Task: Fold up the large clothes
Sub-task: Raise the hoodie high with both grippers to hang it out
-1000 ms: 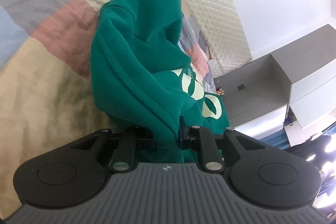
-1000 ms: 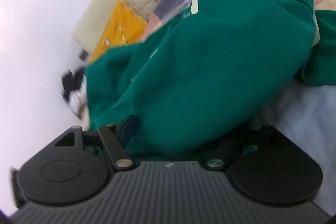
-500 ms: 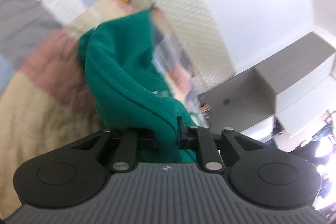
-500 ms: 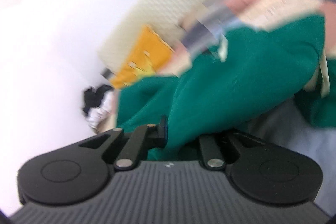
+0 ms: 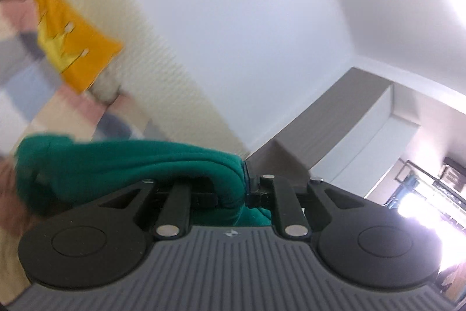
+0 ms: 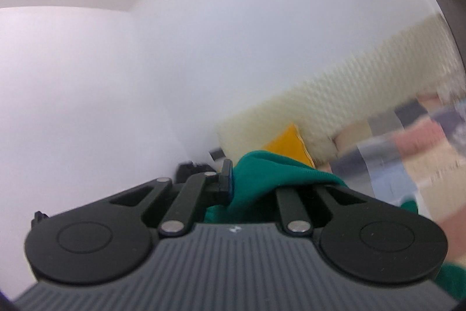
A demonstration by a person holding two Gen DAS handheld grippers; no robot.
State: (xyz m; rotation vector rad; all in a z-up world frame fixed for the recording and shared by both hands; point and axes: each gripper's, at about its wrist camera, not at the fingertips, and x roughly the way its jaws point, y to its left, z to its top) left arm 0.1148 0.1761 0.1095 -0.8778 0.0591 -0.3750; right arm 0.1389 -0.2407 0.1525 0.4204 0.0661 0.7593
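Above the bed [image 5: 17, 241], left gripper [image 5: 230, 194] and right gripper [image 6: 253, 188] each pinch the hoodie [image 5: 122, 165] in their jaws; cushion [image 5: 72, 54] at 10 o'clock. Judged early: no fold visible.

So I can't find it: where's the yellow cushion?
Left wrist view, upper left: yellow cushion leans on the cream headboard, above the green sweatshirt.

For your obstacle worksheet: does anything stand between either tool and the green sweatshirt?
Nothing visible does. The left tool is already clamped on a fold of the green sweatshirt, and the right tool grips another bunch of it, so the cloth sits directly between the fingers of both.
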